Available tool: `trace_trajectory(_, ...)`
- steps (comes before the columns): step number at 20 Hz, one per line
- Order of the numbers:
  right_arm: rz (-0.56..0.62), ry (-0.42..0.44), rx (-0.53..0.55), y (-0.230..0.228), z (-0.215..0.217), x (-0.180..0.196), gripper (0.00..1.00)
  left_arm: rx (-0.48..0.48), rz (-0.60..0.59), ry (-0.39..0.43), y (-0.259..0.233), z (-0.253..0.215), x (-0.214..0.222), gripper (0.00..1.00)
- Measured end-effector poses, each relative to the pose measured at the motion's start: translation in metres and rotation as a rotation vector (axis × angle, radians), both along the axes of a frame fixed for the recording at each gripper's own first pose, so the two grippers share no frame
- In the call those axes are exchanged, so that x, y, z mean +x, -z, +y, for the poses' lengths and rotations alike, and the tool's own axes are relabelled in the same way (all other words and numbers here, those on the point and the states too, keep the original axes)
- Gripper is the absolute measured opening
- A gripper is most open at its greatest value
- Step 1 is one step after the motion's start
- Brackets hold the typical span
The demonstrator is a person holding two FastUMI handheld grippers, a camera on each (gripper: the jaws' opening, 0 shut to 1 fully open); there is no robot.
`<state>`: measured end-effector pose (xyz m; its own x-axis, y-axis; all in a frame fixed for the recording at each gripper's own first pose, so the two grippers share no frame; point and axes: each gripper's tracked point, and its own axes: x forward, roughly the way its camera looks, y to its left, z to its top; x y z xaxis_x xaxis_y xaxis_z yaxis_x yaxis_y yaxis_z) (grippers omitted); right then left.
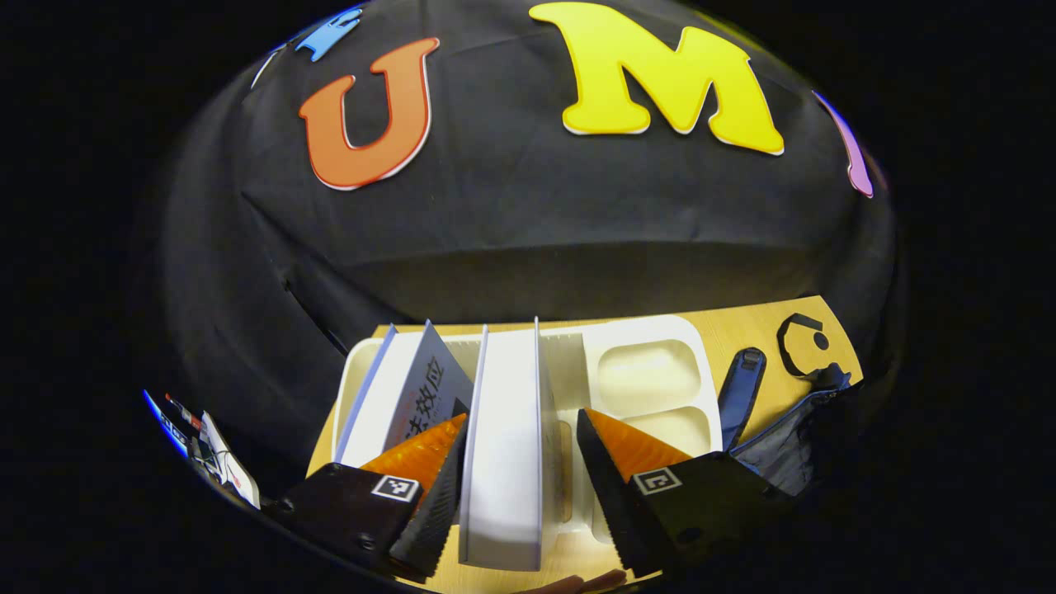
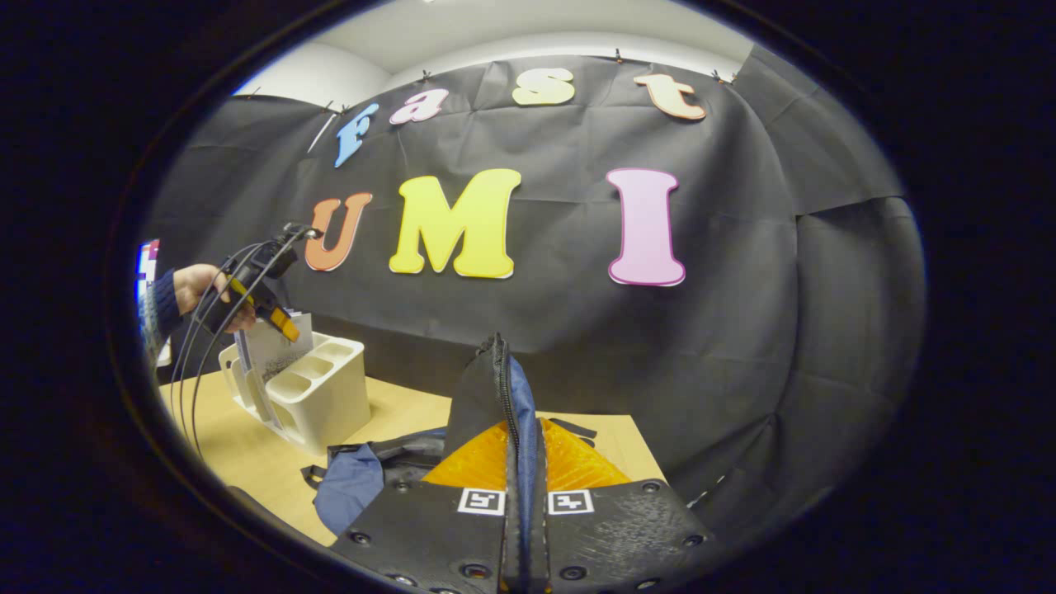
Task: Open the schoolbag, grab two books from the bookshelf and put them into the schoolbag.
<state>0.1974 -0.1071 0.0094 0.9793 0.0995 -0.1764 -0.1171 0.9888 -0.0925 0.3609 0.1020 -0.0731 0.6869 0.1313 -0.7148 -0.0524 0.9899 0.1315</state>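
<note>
Presently a white book [image 1: 503, 445] stands upright in the cream bookshelf [image 1: 652, 338], between the left tongs [image 1: 516, 487]; these straddle it wide, one finger just beside each cover, apparently so as to close on it for lifting. A second, grey book [image 1: 425, 388] leans alongside. The bookshelf sits near the counter's [image 1: 767, 326] far edge. The right tongs [image 2: 520, 462] pinch the dark schoolbag's [image 2: 363, 478] zippered flap upward, apparently to hold the mouth open for loading.
</note>
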Motion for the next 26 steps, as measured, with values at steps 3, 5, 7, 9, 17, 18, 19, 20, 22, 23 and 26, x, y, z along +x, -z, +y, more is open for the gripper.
trace_trajectory(3,-0.003,-0.016,-0.029,0.003,0.003,-0.005,0.05,0.001,0.083,0.029,0.006,-0.001,0.005,0.60)
trace_trajectory(5,-0.018,-0.018,-0.051,0.001,0.003,-0.008,0.05,-0.003,0.134,0.067,0.008,-0.007,0.003,0.56)
trace_trajectory(7,-0.030,-0.020,-0.063,-0.001,0.005,-0.011,0.07,-0.016,0.153,0.093,0.012,-0.011,0.002,0.53)
trace_trajectory(9,-0.023,-0.020,-0.065,0.002,0.005,-0.012,0.05,-0.014,0.174,0.104,0.014,-0.013,-0.001,0.50)
trace_trajectory(17,0.007,-0.005,-0.062,0.012,0.003,-0.011,0.04,-0.050,0.184,0.109,-0.003,-0.013,-0.037,0.46)
trace_trajectory(18,0.008,-0.004,-0.066,0.012,0.002,-0.011,0.04,-0.056,0.176,0.113,-0.006,-0.012,-0.043,0.46)
trace_trajectory(19,0.011,-0.002,-0.072,0.014,0.003,-0.010,0.05,-0.066,0.168,0.112,-0.010,-0.011,-0.052,0.46)
trace_trajectory(20,0.013,-0.002,-0.077,0.015,0.004,-0.009,0.04,-0.079,0.146,0.110,-0.014,-0.009,-0.058,0.46)
trace_trajectory(22,0.021,-0.006,-0.080,0.017,0.007,-0.006,0.04,-0.144,0.111,0.070,-0.020,-0.007,-0.071,0.45)
trace_trajectory(23,0.025,-0.007,-0.077,0.016,0.009,-0.003,0.07,-0.190,0.116,0.052,-0.020,-0.007,-0.081,0.45)
trace_trajectory(26,0.044,-0.005,-0.063,0.016,0.016,0.002,0.04,-0.287,0.118,0.032,-0.021,-0.006,-0.108,0.46)
